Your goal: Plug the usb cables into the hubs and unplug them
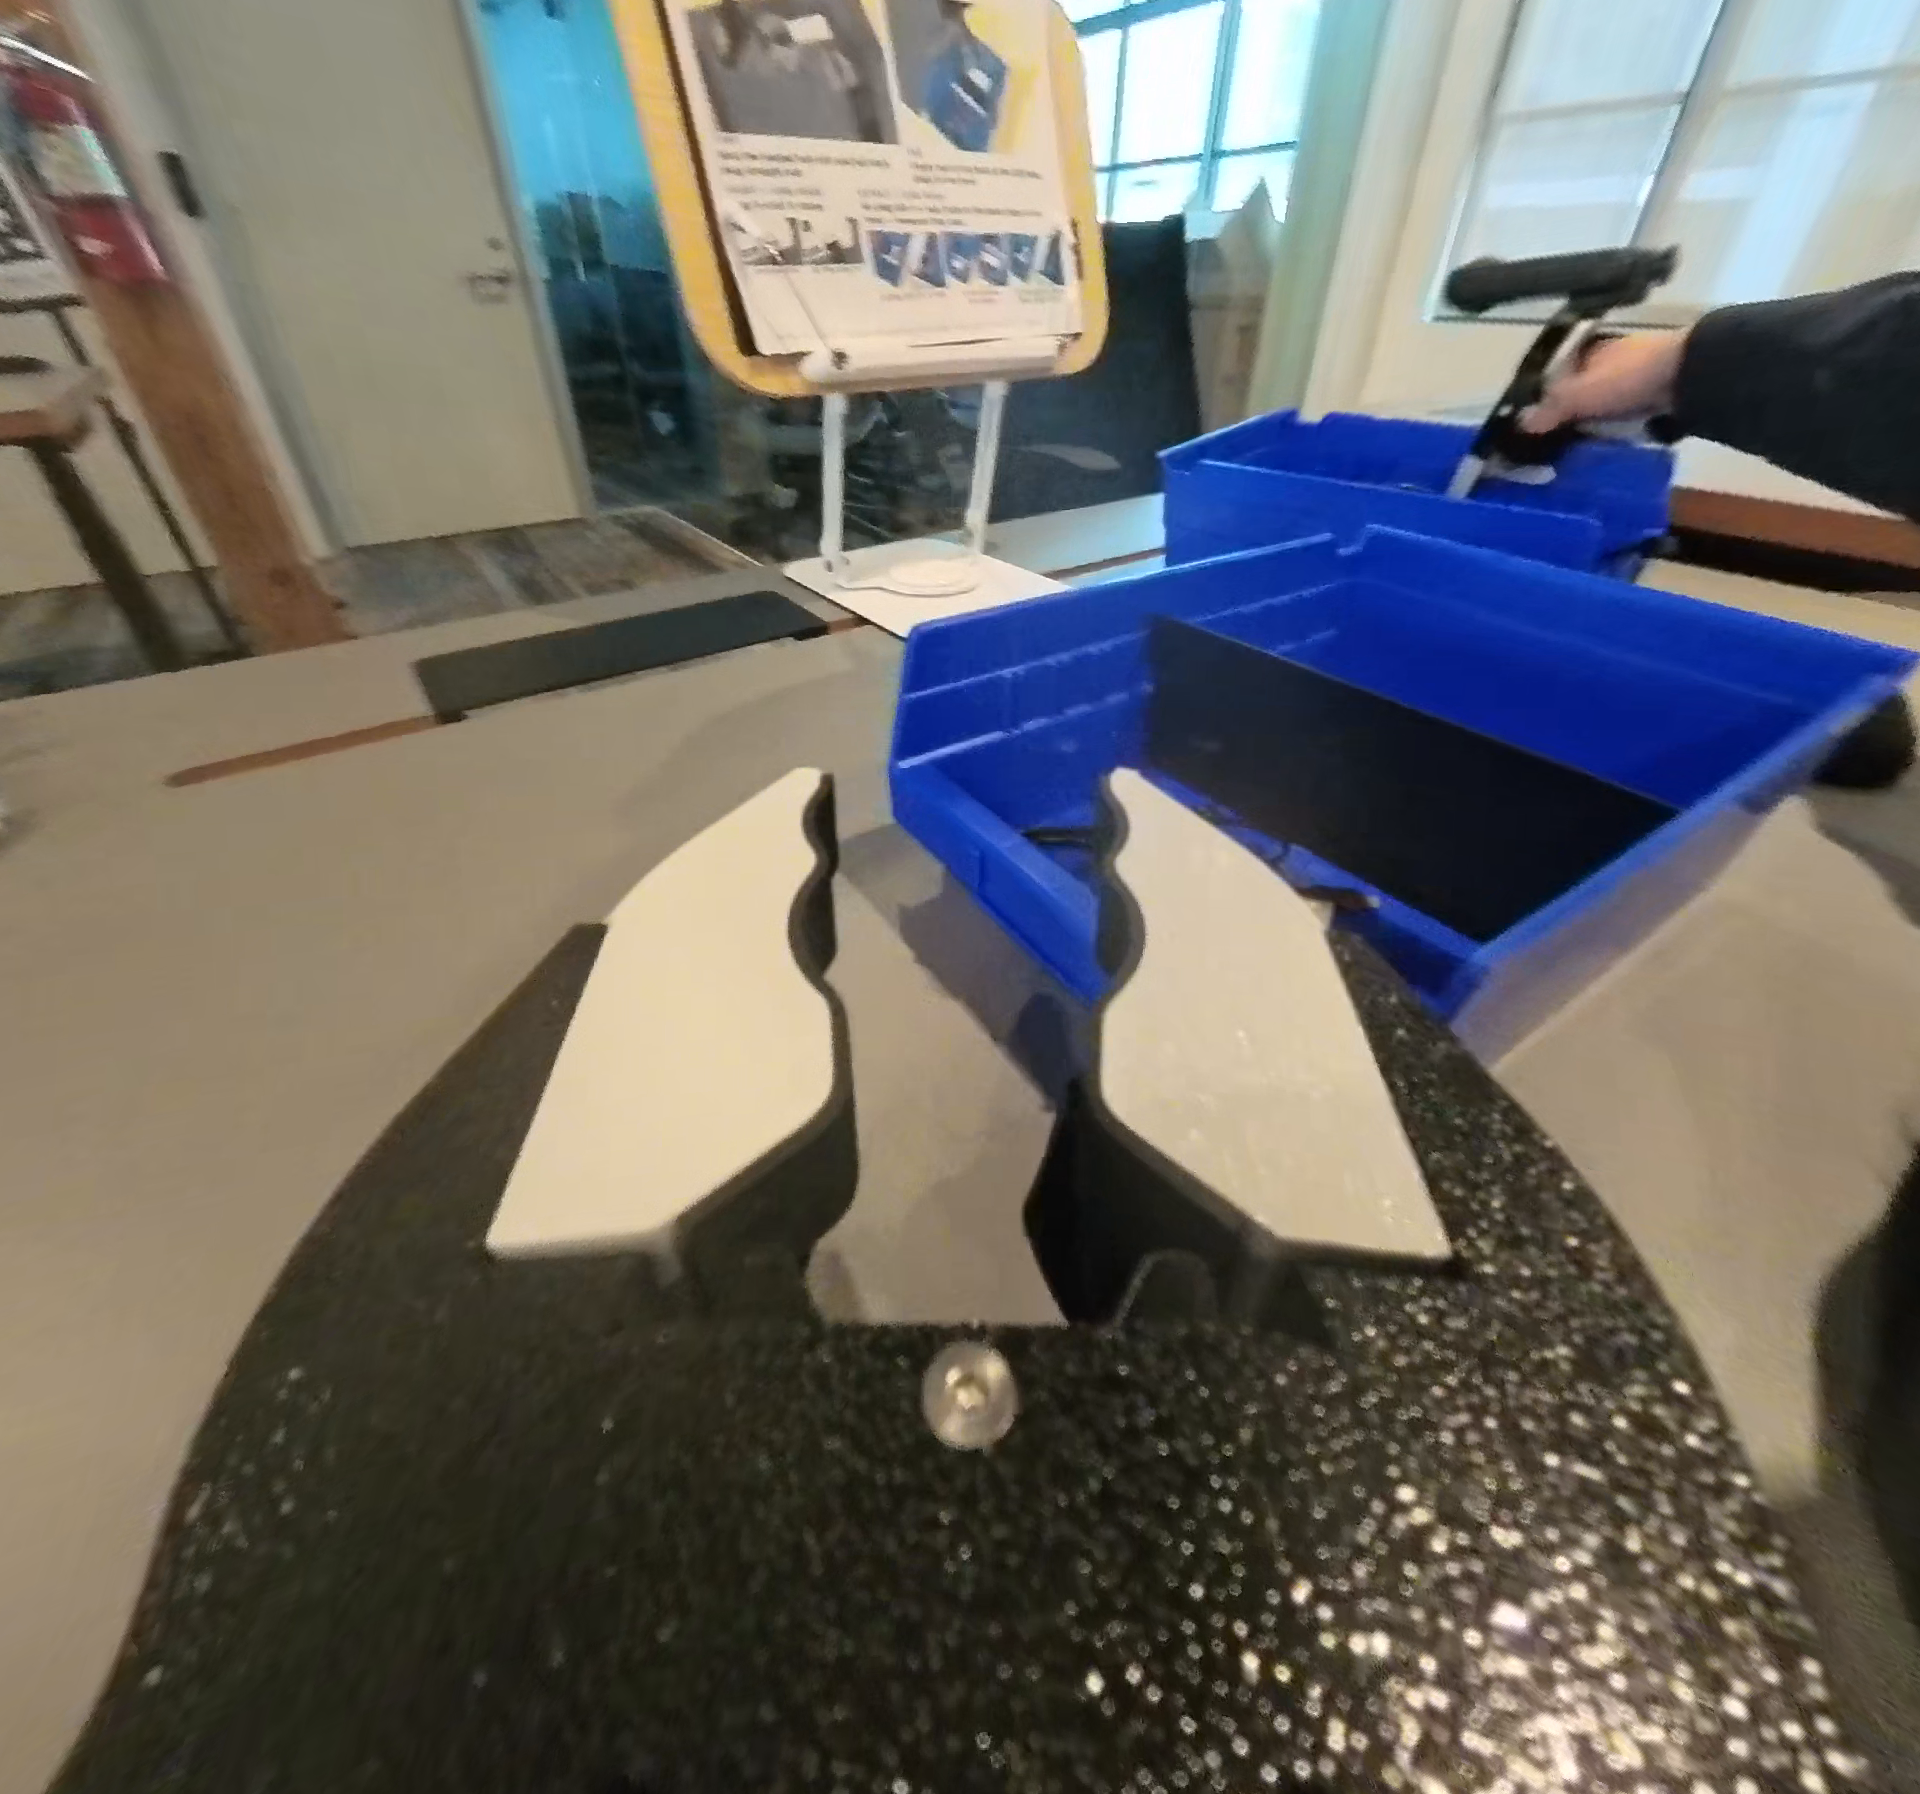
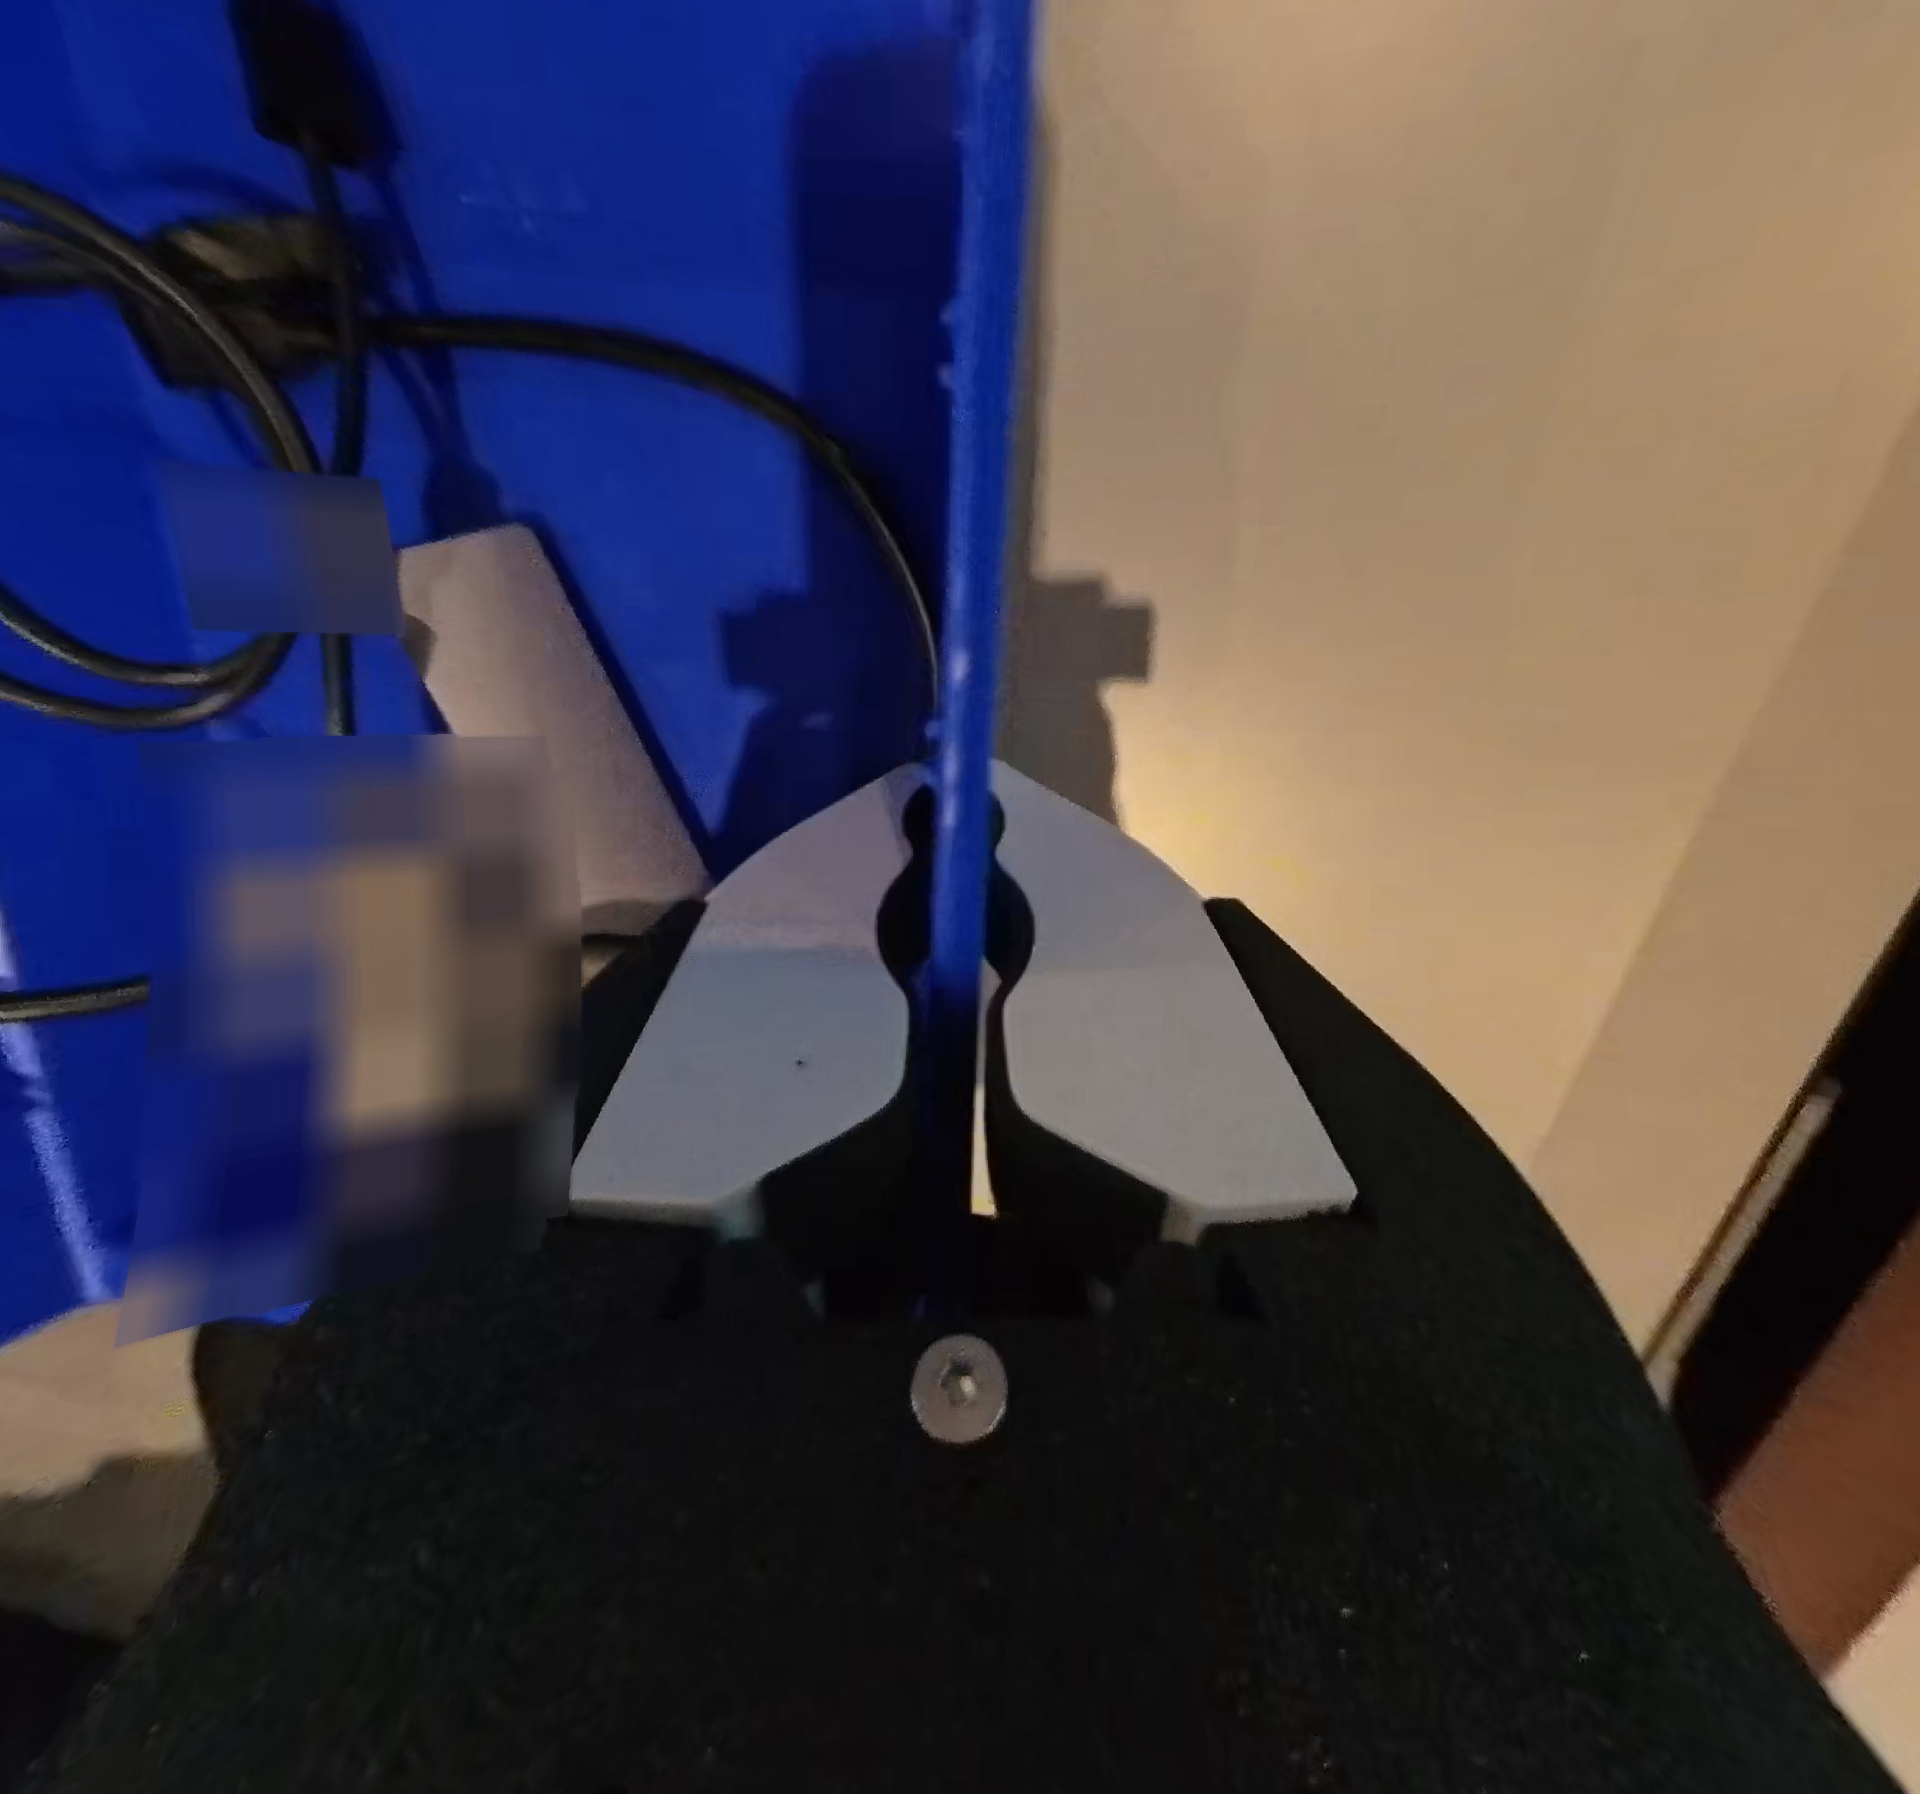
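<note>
My left gripper [image 1: 968, 809] is open and empty, low over the grey table [image 1: 312, 913], just left of the near blue bin [image 1: 1039, 695]. This bin has a black divider [image 1: 1403, 788] and thin black cables [image 1: 1304, 866] on its floor. My right gripper [image 2: 956, 794] is shut on the side wall [image 2: 987, 290] of the far blue bin [image 1: 1382, 482]; it also shows in the left wrist view [image 1: 1507, 440], held by a hand. Inside that bin lie black USB cables [image 2: 623, 362], a black plug [image 2: 301, 71] and a pale grey hub [image 2: 540, 684].
An instruction sheet on a yellow board with a white stand [image 1: 862, 113] is at the table's far side. A black mat [image 1: 623, 648] lies left of it. A person's dark sleeve [image 1: 1808, 394] reaches in from the right.
</note>
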Available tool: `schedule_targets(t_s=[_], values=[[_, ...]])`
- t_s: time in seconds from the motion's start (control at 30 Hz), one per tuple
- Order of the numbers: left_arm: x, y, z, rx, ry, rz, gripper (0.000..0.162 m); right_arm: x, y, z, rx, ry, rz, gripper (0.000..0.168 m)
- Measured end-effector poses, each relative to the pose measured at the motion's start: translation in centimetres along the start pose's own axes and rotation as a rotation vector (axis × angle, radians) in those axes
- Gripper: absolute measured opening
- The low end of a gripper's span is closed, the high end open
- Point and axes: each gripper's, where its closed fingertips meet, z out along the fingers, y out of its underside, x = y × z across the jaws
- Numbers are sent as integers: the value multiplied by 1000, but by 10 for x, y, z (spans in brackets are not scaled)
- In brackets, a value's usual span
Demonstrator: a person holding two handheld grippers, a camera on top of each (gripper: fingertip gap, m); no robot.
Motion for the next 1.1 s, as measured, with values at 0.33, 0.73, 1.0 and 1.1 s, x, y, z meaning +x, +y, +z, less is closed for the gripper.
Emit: schedule_targets(t_s=[0.33,0.73,1.0,1.1], values=[[-1,13,0,-23,1,-6,45,-11,-8,-37,112,-17,19,4],[-5,8,-6,28,-19,-21,43,-88,-40,-122,265,-195,-69,3],[-20,-14,-18,79,-124,35,42,-275,-110,-194,337,-315,-402,4],[-28,-18,-28,111,-164,15,42,-371,-135,-198,316,-386,-565,4]])
